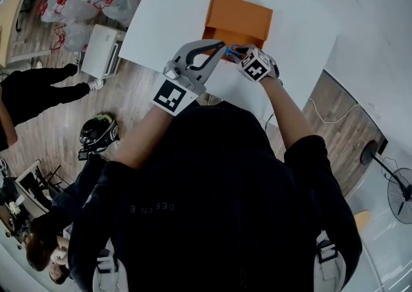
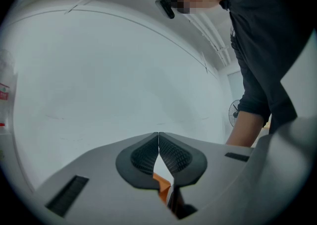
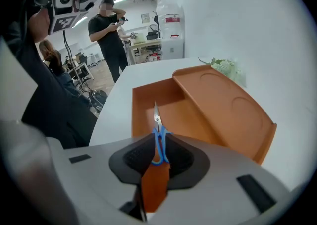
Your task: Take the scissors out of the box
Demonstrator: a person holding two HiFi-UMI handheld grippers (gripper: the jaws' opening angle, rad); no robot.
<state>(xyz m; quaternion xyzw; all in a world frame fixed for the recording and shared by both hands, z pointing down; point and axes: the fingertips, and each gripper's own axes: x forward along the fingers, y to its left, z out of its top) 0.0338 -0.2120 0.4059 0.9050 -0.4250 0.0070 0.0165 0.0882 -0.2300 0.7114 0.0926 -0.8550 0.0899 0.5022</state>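
Jaws of right gripper (image 3: 159, 144) flank scissors (image 3: 157, 120) (blue-handled, steel-bladed).

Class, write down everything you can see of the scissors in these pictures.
The scissors are small, with blue plastic-looking loop handles and short silvery metal blades, closed together. They lie flat on the floor of the open orange box, tips pointing away from the right gripper, handles between its fingers; whether those press them is unclear.
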